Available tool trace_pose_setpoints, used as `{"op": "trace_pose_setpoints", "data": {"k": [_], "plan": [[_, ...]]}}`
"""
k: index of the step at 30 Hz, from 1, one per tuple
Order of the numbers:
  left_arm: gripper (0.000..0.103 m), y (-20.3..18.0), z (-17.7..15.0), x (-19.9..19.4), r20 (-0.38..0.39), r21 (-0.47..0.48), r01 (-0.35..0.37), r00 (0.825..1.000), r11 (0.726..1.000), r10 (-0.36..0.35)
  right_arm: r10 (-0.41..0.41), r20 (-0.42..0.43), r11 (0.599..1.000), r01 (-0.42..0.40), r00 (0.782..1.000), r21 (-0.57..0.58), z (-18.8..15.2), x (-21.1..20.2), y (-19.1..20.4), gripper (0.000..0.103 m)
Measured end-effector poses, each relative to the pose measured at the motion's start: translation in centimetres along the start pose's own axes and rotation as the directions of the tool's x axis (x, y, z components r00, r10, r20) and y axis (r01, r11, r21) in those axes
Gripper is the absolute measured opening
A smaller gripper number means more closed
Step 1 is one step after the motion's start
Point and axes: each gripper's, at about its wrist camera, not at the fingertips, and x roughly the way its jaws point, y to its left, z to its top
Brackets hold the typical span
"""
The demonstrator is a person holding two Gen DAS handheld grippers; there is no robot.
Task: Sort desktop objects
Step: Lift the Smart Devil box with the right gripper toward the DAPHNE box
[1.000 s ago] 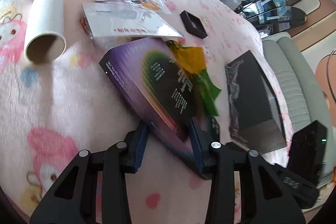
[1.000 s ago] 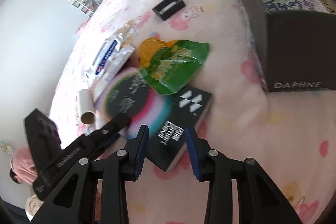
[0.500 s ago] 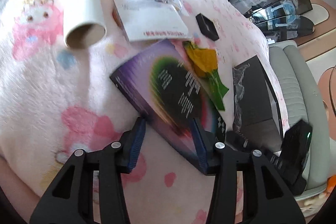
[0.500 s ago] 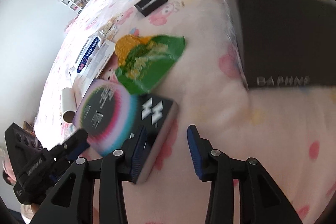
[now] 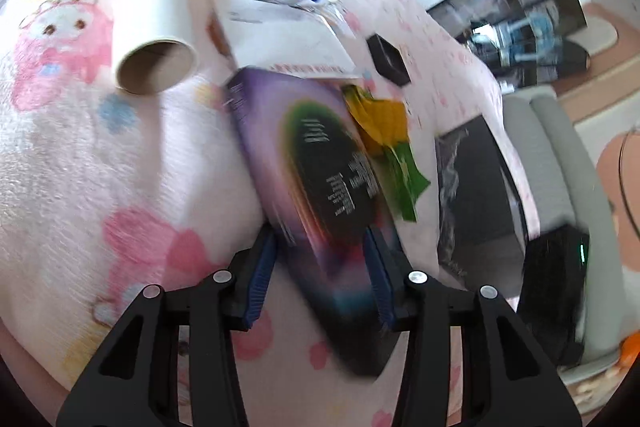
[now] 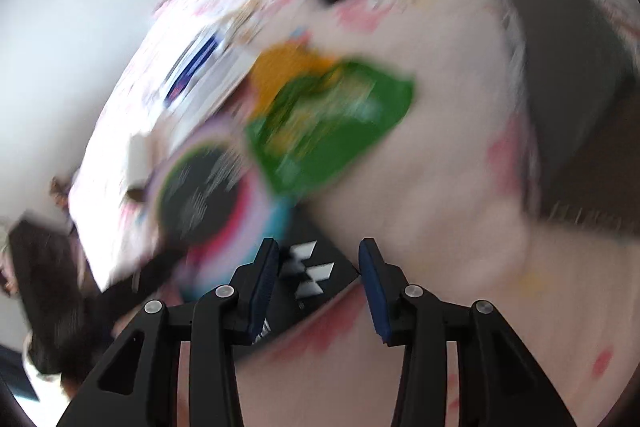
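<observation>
Purple box gripped at near end by left gripper, likely for lifting off clutter; right gripper open, straddling box corner.

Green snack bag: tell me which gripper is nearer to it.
Hard to call; both sit at the purple box beside the green snack bag. Left gripper straddles the box; right gripper is at its other end.

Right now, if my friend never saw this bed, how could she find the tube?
Start at the pink cartoon blanket covering the whole surface. Look at the far left, beside the white packets and left of the purple box between the left tongs. The tube is the only round thing: a plain white cardboard roll with an open brown end.
</observation>
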Motion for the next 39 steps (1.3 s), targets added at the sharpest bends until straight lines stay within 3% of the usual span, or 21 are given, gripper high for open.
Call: {"op": "trace_pose_setpoints", "data": {"k": [5,11,21,25,27,29,33,35,39], "plan": [[0.044,-0.5,-0.7,-0.3,-0.004,0.028,-0.028,1.0,0.999,0.028,0.02,-0.033,0.997,-0.023,0.999,-0.077,-1.7,-0.1,1.8,0.039],[0.044,-2.0,-2.2,-0.2,0.009,0.127,-0.113,0.994,0.985,0.113,0.033,0.01,0.999,-0.033,0.999,0.004,0.6,1.5,0.1,0.039],[0.045,-0.7,-1.1,-1.4,0.055,0.08,-0.145,0.989,0.986,0.141,0.013,-0.04,0.994,-0.017,0.999,-0.111,-2.1,0.8,3.5,0.039],[0.045,-1.4,-1.8,-1.8,0.051,0.131,-0.205,0.978,0.97,0.2,-0.018,-0.046,0.992,0.012,0.999,-0.127,-2.5,0.8,3.8,0.04],[0.048,-1.5,-2.1,-1.4,0.037,0.145,-0.205,0.979,0.968,0.202,-0.045,-0.036,0.994,0.041,0.998,-0.106,-2.0,1.3,3.2,0.043],[0.05,-1.1,-2.1,-0.8,0.009,0.13,-0.191,0.982,0.973,0.191,-0.022,-0.04,0.997,0.019,0.999,-0.08,-1.6,2.2,2.8,0.052],[0.049,-0.5,-1.8,-0.4,-0.004,0.092,-0.155,0.988,0.984,0.156,0.054,-0.037,0.998,-0.055,0.998,-0.024,-1.4,3.3,2.3,0.052],[0.048,-0.7,-1.9,-0.5,0.004,0.102,-0.152,0.988,0.983,0.153,0.065,-0.03,0.997,-0.066,0.997,-0.029,-1.5,3.2,2.7,0.044],[0.049,-1.3,-2.1,-1.0,0.009,0.12,-0.13,0.991,0.984,0.13,0.04,-0.007,0.999,-0.041,0.999,-0.033,-2.0,2.1,3.1,0.043]]}}
